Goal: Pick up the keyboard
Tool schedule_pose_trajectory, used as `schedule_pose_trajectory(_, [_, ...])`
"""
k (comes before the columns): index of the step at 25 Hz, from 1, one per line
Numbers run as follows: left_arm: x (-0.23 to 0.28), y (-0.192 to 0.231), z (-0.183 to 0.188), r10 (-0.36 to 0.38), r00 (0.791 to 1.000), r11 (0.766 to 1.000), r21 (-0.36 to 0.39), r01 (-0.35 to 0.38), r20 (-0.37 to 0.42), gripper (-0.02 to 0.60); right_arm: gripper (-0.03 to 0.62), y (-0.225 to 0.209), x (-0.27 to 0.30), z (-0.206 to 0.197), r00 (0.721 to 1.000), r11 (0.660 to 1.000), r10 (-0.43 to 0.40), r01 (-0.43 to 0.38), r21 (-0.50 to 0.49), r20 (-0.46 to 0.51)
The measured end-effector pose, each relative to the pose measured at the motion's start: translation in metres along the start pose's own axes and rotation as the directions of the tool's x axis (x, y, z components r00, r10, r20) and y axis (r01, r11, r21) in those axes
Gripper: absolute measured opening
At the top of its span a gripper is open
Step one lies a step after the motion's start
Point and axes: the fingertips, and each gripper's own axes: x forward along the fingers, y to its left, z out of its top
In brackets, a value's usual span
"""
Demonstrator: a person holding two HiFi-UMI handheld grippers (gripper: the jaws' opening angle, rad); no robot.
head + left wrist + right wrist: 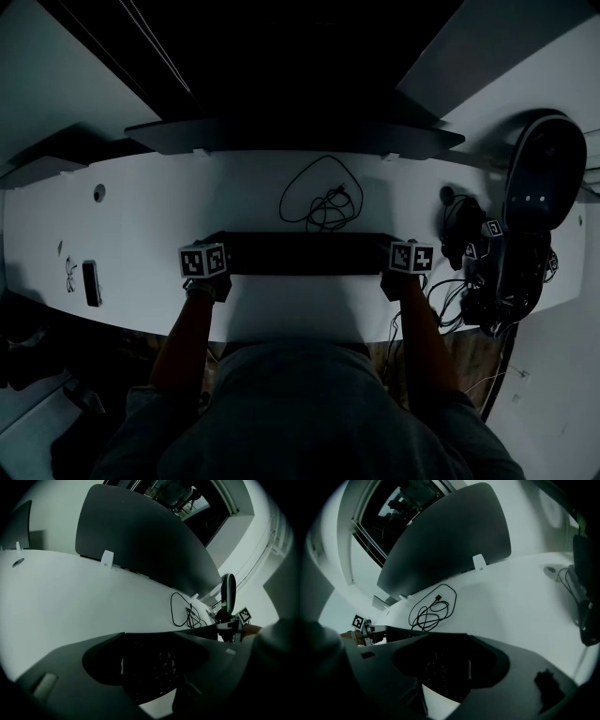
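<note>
Head view: keyboard [309, 253] spans between left claw [221, 259] and right claw [395, 259], both clamped on its ends.

Grey top [281, 403] worn; 2 gripper cubes [203, 260] [412, 256] (black-and-white markers).

Dim office, long white desk [169, 206], grey partition screen [281, 139], keyboard [309, 253], coiled cable [323, 202]

Open desk [159, 211] left and centre | coiled cable [322, 200] just behind keyboard [309, 253] | dark gear and wires [502, 272] crowding right | divider panel [281, 136] closing rear
</note>
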Motion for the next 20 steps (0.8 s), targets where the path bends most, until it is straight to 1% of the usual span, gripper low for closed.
schedule_pose_trajectory(6, [-0.019, -0.004, 0.005, -0.009, 0.998, 1.000, 0.015, 0.009, 0.063, 0.284, 0.249, 0.018, -0.016, 0.012, 0.998, 0.998, 0.007, -0.003, -0.065, 0.058])
schedule_pose_trajectory(11, [-0.043, -0.015, 0.023, -0.023, 0.991, 0.998, 0.068, 0.014, 0.134, 0.284, 0.249, 0.035, -0.036, 0.021, 0.991, 0.995, 0.023, -0.010, -0.098, 0.129])
schedule_pose_trajectory(16, [-0.069, -0.027, 0.041, -0.045, 0.978, 0.993, 0.114, 0.021, 0.205, 0.284, 0.249, 0.056, -0.062, 0.036, 0.977, 0.988, 0.034, -0.001, -0.152, 0.211])
schedule_pose_trajectory(20, [-0.094, -0.037, 0.057, -0.053, 0.960, 0.988, 0.152, 0.011, 0.274, 0.284, 0.249, 0.079, -0.087, 0.053, 0.958, 0.978, 0.057, 0.002, -0.206, 0.281])
